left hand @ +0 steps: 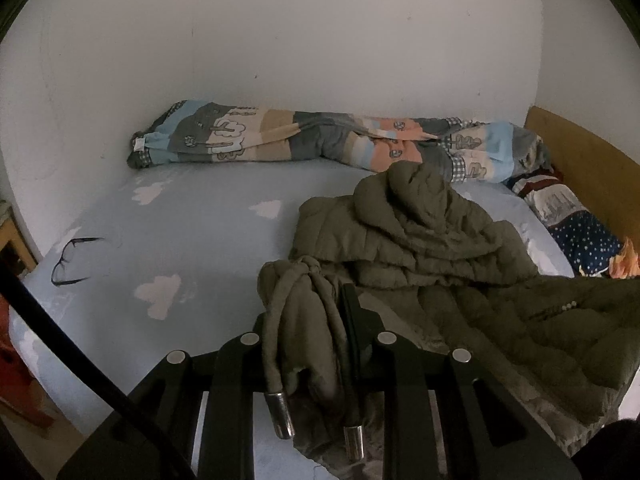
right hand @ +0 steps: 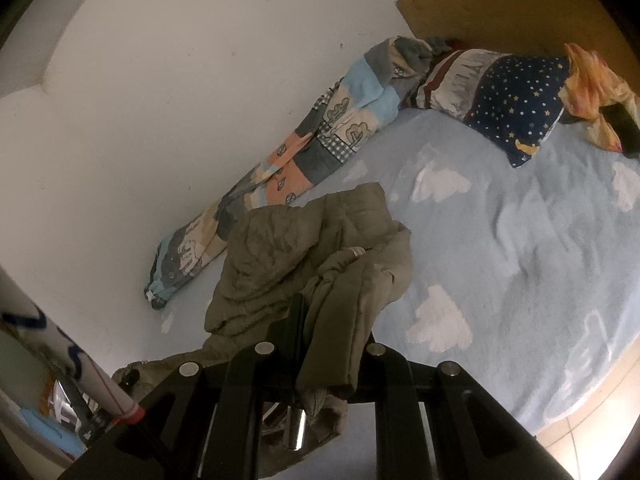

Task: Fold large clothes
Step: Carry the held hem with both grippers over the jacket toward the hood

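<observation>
An olive-green padded jacket [left hand: 424,232] lies crumpled on the light blue bed sheet [left hand: 208,240]. My left gripper [left hand: 308,296] is shut on a bunched part of the jacket by its knotted drawcord; the two cords with metal tips [left hand: 282,416] hang down over the fingers. In the right wrist view my right gripper [right hand: 324,316] is shut on another fold of the same jacket [right hand: 280,256], which drapes down over the jaws, with one metal cord tip [right hand: 296,428] dangling below. The rest of the jacket trails onto the bed behind both grippers.
A rolled patchwork quilt [left hand: 320,140] lies along the white wall. A star-patterned pillow [right hand: 516,100] and an orange cloth [right hand: 596,84] sit by the wooden headboard [left hand: 588,168]. Black glasses [left hand: 70,260] rest on the sheet at left. Floor shows past the bed's edge [right hand: 580,428].
</observation>
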A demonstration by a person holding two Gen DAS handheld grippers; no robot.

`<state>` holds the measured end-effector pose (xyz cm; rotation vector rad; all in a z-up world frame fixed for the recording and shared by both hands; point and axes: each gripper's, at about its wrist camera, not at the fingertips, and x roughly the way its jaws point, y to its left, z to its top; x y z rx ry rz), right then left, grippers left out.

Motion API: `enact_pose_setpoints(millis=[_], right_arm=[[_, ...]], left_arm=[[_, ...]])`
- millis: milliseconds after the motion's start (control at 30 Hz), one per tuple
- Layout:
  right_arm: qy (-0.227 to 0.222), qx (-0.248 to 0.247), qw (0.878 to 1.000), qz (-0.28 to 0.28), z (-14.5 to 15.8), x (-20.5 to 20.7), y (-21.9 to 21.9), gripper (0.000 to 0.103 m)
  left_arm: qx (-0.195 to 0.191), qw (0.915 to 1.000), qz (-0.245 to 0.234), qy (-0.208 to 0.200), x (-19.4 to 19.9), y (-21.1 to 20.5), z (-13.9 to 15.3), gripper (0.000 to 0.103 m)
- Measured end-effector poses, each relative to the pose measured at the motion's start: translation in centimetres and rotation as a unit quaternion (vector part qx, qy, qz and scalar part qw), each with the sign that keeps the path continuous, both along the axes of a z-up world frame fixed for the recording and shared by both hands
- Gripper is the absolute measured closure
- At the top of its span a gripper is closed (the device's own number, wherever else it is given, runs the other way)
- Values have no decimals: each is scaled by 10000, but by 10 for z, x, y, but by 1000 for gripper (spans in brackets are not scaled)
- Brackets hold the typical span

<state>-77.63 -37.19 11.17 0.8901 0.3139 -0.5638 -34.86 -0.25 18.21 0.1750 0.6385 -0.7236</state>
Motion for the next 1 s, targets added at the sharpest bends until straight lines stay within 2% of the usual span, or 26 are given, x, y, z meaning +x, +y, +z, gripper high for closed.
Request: enact_pose_setpoints(millis=[567, 833, 1000], right_arm=[[-41, -161, 9997, 162, 41, 41, -47, 89], [-6, -149, 9998, 99, 51, 77, -98, 89], [121, -177, 9998, -13, 53, 119, -146, 89]], left_arm=[[-5, 9999, 47, 101, 48, -33, 28, 80], [-186, 9984, -133, 521, 110, -85, 52, 78], [-306, 9955, -176, 884, 162, -124, 51, 75]])
